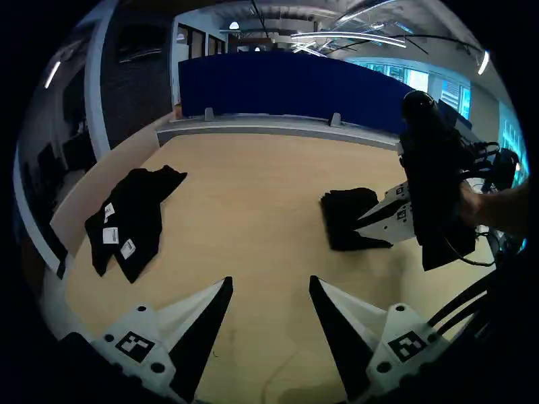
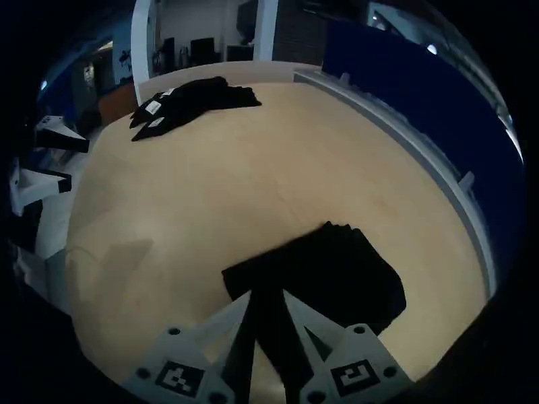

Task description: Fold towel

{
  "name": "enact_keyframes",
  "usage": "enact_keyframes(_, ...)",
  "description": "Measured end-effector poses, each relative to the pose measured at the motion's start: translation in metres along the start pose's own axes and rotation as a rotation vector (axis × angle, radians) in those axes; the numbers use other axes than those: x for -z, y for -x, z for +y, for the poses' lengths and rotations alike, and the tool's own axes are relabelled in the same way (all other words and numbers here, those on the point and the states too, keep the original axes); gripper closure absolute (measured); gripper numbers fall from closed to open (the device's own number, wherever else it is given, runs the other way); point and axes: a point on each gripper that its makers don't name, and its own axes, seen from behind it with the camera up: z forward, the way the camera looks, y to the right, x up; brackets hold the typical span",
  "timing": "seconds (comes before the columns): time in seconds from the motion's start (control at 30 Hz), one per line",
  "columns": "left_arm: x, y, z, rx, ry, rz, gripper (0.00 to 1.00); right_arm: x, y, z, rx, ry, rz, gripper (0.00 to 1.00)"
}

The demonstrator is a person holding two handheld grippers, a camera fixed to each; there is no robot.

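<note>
A pale wooden surface meets a blue partition; strip lights overhead, possibly windows beyond.

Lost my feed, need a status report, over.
Left gripper open above table. Right gripper jaws pinching folded black towel. Black cloth pile far side, not blocking.

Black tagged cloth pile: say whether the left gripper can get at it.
Likely yes: the left gripper is open, and bare wooden tabletop lies between it and the black tagged cloth pile.
</note>
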Motion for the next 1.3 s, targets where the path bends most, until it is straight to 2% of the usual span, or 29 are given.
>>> enact_keyframes(0.07, -0.001, -0.001, 0.0, 0.0, 0.002, 0.0, 0.17, 0.003, -0.001, 0.002, -0.009, 0.006, 0.008, 0.62)
enact_keyframes(0.13, -0.001, -0.002, 0.001, 0.003, 0.003, 0.0, 0.16, 0.005, -0.002, 0.004, -0.019, 0.01, 0.014, 0.57)
enact_keyframes(0.27, -0.003, -0.003, 0.001, 0.005, 0.006, 0.0, 0.16, 0.01, -0.002, 0.006, -0.041, 0.017, 0.025, 0.37)
enact_keyframes(0.33, -0.003, -0.004, 0.001, 0.003, 0.007, 0.0, 0.16, 0.012, -0.001, 0.008, -0.051, 0.021, 0.027, 0.34)
enact_keyframes(0.57, -0.005, -0.004, 0.003, 0.0, 0.009, -0.001, 0.16, 0.02, 0.015, 0.013, -0.083, 0.047, 0.017, 0.33)
enact_keyframes(0.97, -0.01, -0.006, 0.007, 0.002, 0.018, -0.002, 0.16, 0.045, 0.063, 0.026, -0.138, 0.1, -0.027, 0.34)
enact_keyframes(1.3, -0.011, -0.008, 0.011, -0.001, 0.024, -0.002, 0.16, 0.048, 0.085, 0.025, -0.161, 0.106, -0.057, 0.33)
